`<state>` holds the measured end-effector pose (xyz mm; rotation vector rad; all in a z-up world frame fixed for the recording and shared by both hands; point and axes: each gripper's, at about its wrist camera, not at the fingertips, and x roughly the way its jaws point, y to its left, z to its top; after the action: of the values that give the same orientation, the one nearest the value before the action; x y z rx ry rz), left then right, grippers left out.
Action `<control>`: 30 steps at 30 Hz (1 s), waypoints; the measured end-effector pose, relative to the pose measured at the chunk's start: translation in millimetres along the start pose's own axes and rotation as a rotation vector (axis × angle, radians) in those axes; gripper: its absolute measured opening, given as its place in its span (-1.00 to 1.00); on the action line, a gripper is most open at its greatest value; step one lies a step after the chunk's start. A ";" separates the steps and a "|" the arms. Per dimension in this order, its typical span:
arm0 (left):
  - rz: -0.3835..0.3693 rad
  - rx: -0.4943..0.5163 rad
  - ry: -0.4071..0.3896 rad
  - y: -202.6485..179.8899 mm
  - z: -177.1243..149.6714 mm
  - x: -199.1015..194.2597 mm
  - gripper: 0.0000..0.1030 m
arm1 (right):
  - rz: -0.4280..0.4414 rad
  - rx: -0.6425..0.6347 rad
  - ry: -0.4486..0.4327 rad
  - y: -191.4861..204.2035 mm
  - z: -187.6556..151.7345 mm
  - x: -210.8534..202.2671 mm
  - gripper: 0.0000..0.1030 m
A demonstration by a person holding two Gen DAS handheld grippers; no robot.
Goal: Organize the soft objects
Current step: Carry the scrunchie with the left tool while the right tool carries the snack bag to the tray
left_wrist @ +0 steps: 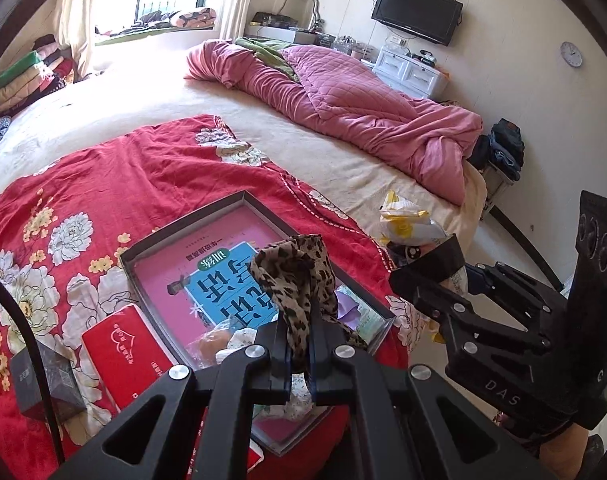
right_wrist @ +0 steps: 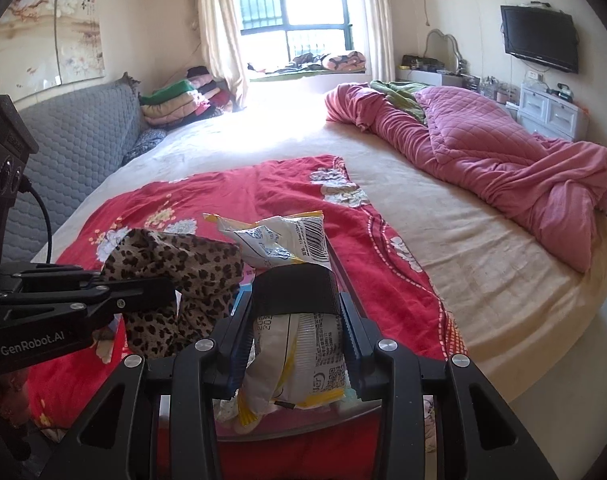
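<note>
The red floral blanket (left_wrist: 143, 184) covers the near part of the bed; beyond its far edge the cream sheet (right_wrist: 443, 240) runs bare toward the window, with a bunched pink quilt (left_wrist: 343, 104) along the right side. A shallow dark-rimmed box (left_wrist: 175, 232) sits on the blanket, a pink and blue book (left_wrist: 223, 288) flat inside it. Just left of the box lie a red packet (left_wrist: 123, 352) and a small dark carton (left_wrist: 43, 380).

The left gripper (left_wrist: 301, 344) has its jaws drawn narrow, pinching a leopard-print cloth (left_wrist: 299, 276) that stands bunched above the fingertips, over the near corner of the box. The right gripper (right_wrist: 295, 340) is clamped on a white and yellow snack bag (right_wrist: 299, 372); the bag's crumpled top pokes out past a black band across the fingers, and its lower end hangs below them. Both grippers hover close together above the box, the cloth just beside the bag in the right wrist view.
</note>
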<state>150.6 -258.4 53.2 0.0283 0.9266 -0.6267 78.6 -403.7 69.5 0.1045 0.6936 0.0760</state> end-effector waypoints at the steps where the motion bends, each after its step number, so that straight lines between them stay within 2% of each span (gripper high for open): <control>1: -0.001 0.001 0.008 -0.6 -0.7 5.1 -0.90 | -0.002 0.003 0.001 -2.0 -0.7 2.1 -0.20; 10: 0.034 0.025 0.088 -1.5 -12.7 44.2 -0.89 | 0.000 0.020 0.022 -14.7 -6.2 18.1 -0.20; 17: 0.054 0.030 0.124 1.3 -20.5 59.2 -0.89 | -0.021 0.036 0.055 -30.2 -12.6 36.9 -0.20; 24: 0.067 0.022 0.159 7.6 -25.7 73.4 -0.88 | -0.058 0.054 0.150 -48.9 -30.3 77.0 -0.20; 30: 0.071 0.010 0.182 13.0 -29.6 83.5 -0.88 | -0.067 0.054 0.186 -53.5 -36.1 99.7 -0.20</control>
<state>171.9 -280.4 -31.0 0.1285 1.0934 -0.5688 133.8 -443.8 -27.7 0.1271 0.8843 0.0029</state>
